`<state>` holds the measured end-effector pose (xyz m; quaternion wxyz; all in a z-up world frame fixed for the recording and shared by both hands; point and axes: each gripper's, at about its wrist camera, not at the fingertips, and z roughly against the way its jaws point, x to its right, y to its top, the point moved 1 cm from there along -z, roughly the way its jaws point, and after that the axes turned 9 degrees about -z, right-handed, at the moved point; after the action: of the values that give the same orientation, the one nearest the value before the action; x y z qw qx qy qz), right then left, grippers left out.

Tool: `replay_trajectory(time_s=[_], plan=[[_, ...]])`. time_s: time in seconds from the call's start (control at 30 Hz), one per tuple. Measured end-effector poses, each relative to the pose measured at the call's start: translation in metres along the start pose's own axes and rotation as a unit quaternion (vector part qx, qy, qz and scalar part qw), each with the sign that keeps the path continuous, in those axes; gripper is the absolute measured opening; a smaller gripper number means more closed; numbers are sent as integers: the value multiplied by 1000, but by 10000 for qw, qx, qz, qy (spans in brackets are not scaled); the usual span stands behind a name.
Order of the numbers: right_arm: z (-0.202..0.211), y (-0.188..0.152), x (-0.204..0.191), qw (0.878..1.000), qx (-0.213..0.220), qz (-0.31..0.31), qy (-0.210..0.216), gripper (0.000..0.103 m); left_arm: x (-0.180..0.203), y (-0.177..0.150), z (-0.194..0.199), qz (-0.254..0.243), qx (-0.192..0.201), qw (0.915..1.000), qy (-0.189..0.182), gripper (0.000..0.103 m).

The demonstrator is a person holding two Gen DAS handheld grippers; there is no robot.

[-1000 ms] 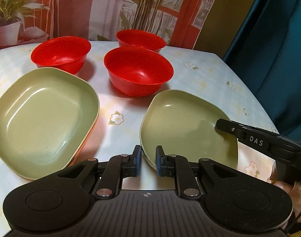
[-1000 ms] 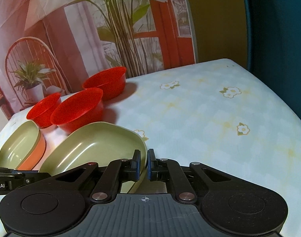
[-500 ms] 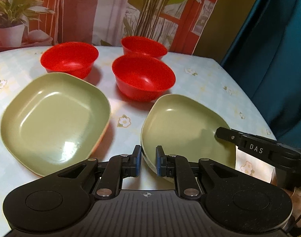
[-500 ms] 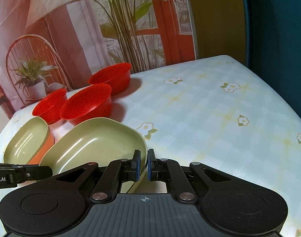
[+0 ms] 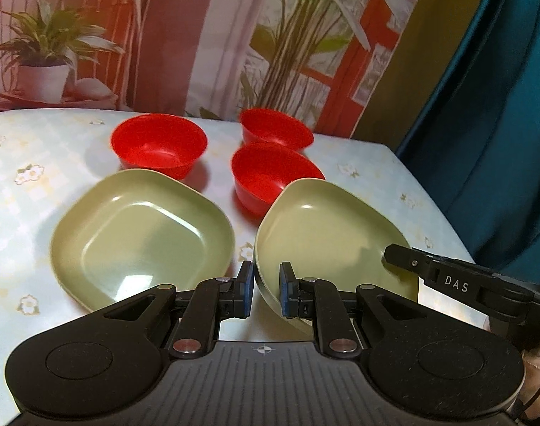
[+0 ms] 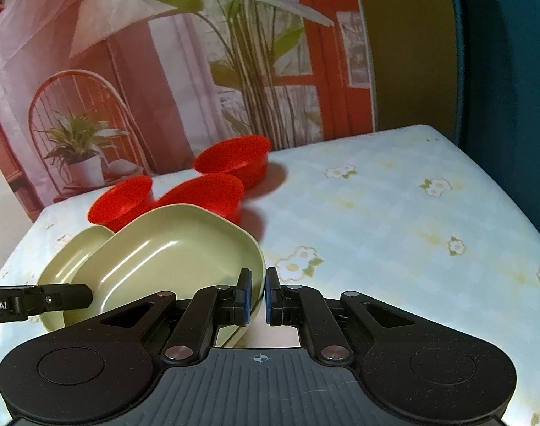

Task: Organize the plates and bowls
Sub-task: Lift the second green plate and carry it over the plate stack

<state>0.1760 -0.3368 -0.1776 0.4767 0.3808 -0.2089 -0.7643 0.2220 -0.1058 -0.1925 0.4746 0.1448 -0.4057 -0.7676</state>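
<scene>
A green square plate (image 5: 326, 234) is held at two edges and lifted off the table, tilted. My left gripper (image 5: 266, 293) is shut on its near-left rim. My right gripper (image 6: 257, 296) is shut on its right rim (image 6: 259, 266); that gripper also shows in the left wrist view (image 5: 447, 277). A second green plate (image 5: 138, 234) lies on the table to the left, also seen in the right wrist view (image 6: 75, 255). Three red bowls (image 5: 160, 149) (image 5: 273, 131) (image 5: 266, 177) stand behind the plates.
The table has a pale flowered cloth (image 6: 394, 220). A printed backdrop with plants (image 5: 234, 35) stands behind it and a teal curtain (image 5: 500, 106) hangs at the right. The table's right edge (image 5: 444, 220) runs close to the held plate.
The held plate has risen off the table and tilted, now overlapping the nearest red bowl in view. Both grippers rose with it and stay shut on it. The other dishes have not moved.
</scene>
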Motion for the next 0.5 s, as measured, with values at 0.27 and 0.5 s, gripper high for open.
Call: replay_trajectory(time_s=[0.27, 0.5], plan=[[1, 6, -26, 9998, 20, 124, 162, 7, -20, 1, 15, 210, 157, 9996, 117, 16], [-3, 9, -49, 9992, -13, 318, 225, 7, -36, 0, 25, 424, 288, 9985, 185, 16]])
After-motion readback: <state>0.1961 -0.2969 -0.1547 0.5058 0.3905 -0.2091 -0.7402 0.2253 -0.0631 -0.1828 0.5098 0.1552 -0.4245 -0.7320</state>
